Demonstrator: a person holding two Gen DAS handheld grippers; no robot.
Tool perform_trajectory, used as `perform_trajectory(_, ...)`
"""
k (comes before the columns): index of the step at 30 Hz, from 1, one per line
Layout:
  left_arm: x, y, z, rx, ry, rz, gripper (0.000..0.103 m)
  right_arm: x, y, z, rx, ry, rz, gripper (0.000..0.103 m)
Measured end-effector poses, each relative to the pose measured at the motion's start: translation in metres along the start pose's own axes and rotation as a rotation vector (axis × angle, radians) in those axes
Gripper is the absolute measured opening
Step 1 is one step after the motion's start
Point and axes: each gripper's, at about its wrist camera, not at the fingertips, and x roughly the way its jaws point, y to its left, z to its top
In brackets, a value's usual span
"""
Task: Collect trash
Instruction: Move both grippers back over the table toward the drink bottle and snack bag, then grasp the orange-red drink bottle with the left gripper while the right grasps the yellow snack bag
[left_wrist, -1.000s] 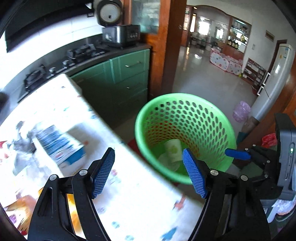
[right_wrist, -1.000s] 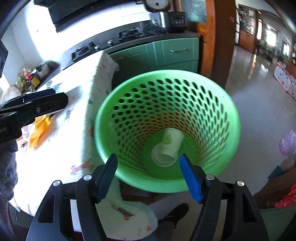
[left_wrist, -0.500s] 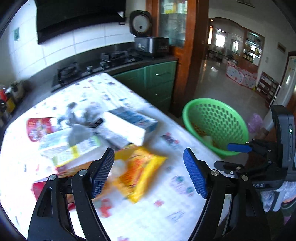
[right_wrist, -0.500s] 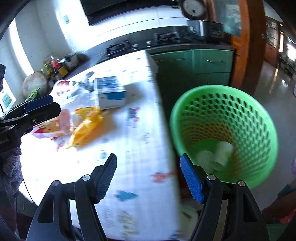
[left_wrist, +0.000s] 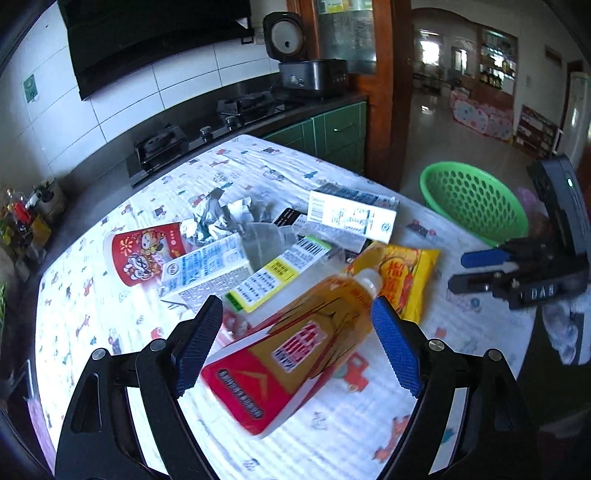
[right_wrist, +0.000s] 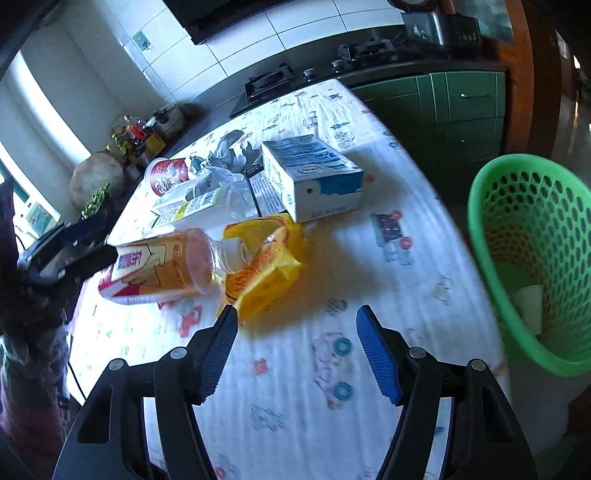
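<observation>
Blue-padded left tongs (left_wrist: 297, 343): jaws wide apart and just opening further; the orange drink bottle (left_wrist: 295, 343) lies on its side between the pads, which do not press on it. Nothing held.

Blue-padded right tongs (right_wrist: 297, 350): jaws apart, just narrowing a little, nothing between them but bare patterned cloth. Nothing held.

Landmark: orange drink bottle, red-and-yellow label, pale cap, lying on the counter (right_wrist: 369, 277), which is covered by a white cloth printed with small cartoon vehicles.

- Yellow snack packet (left_wrist: 402, 273): touching the bottle at its cap end, partly beneath it.
- Yellow-labelled flat carton (left_wrist: 280, 273): just beyond the bottle, barcodes up.
- Blue-and-white milk carton (right_wrist: 314, 173): beyond the snack packet, lying on its side.
- Clear crumpled plastic (left_wrist: 266, 236): among the cartons beyond the bottle.
- Crumpled foil (left_wrist: 214, 218): further back again, behind the cartons.
- Red printed cup (left_wrist: 144, 251): on its side, near the foil, well apart from the bottle.
- Green perforated basket (right_wrist: 532, 258): off the counter's edge on the snack-packet side, well apart from the bottle, on the floor; white paper cup (right_wrist: 530, 306) lies inside.
- Gas hob (left_wrist: 207, 136) and green cabinets (right_wrist: 461, 99): behind the counter, against a tiled wall.
</observation>
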Motion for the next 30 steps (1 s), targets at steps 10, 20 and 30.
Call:
perform_trajectory(10,0.002,0.003,-0.016,0.157,0.021,-0.072,0.088,0.043,0.004,0.018,0.135,0.012,0.022,0.046)
perform_trajectory(20,0.030,0.004,-0.011,0.297,0.099,-0.137,0.088,0.045,-0.002,0.019,0.161,-0.010,0.023,0.027)
perform_trajectory(30,0.040,-0.006,-0.017,0.343,0.176,-0.231,0.075,0.035,0.006,0.016,0.089,-0.020,-0.007,0.026)
